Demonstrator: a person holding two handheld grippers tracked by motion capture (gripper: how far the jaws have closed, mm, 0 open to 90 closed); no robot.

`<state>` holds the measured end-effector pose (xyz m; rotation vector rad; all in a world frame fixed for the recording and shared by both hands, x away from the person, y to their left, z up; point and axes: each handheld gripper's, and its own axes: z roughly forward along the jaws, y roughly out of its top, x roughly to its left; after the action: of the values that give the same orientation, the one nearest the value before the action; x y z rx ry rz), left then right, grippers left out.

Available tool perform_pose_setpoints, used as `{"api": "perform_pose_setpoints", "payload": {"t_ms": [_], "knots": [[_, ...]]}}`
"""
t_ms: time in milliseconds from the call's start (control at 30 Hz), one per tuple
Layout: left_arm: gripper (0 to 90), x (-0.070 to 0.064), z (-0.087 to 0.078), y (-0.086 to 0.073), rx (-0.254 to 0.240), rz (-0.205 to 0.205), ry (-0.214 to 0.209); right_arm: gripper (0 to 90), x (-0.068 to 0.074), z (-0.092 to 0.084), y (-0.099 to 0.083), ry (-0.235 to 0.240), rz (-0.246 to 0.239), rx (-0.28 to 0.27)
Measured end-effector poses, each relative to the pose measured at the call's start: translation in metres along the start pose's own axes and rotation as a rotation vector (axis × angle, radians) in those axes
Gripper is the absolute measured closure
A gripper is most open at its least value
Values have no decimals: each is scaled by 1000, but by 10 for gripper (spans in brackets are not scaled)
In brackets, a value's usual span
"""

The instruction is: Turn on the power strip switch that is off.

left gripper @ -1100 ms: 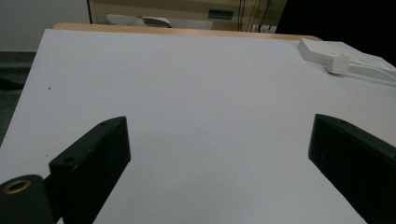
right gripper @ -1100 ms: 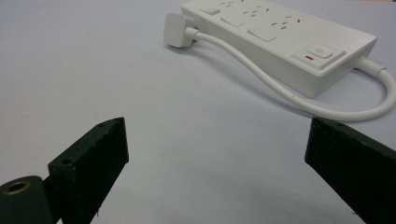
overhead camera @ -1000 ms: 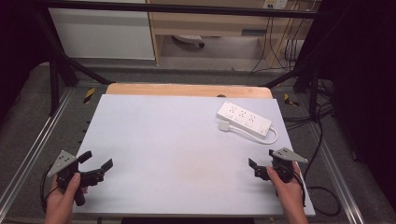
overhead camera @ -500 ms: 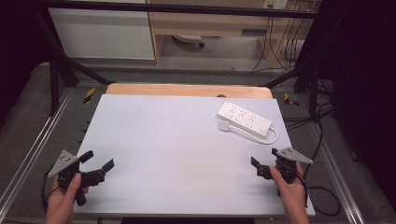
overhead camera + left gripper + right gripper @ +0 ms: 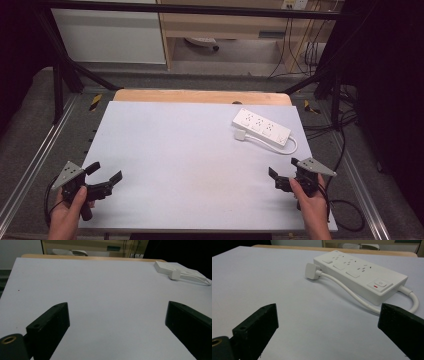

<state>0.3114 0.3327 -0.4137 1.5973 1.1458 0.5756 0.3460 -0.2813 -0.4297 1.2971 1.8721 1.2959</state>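
nothing is started yet: both the left gripper (image 5: 102,178) and right gripper (image 5: 286,175) stand wide open and empty (near corners), power strip (image 5: 261,127) untouched at the table's (image 5: 180,150) far right.

The white table (image 5: 200,150) is evenly and softly lit from above, while the surroundings from 1 to 4 o'clock are left dark; the near black jaws are blurred, and weak shadows are cast

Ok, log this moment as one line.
left claw: open, empty | right claw: open, empty, nearest strip | white plastic power strip: far right on table, untouched, own plug lying loose
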Motion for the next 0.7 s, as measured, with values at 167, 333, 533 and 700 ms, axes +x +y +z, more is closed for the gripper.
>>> {"api": "perform_pose_setpoints", "payload": {"t_ms": [167,333,533,700], "knots": [[56,-1,0,0,4,9,0,27,5,-3,6,2,-2,-21],[56,-1,1,0,6,11,2,26,5,-5,13,-9,9,-26],[55,-1,1,-1,12,11,3,25,1,-6,24,1,11,-40],[55,-1,2,-1,13,14,6,24,-2,-2,36,-3,10,-60]]}}
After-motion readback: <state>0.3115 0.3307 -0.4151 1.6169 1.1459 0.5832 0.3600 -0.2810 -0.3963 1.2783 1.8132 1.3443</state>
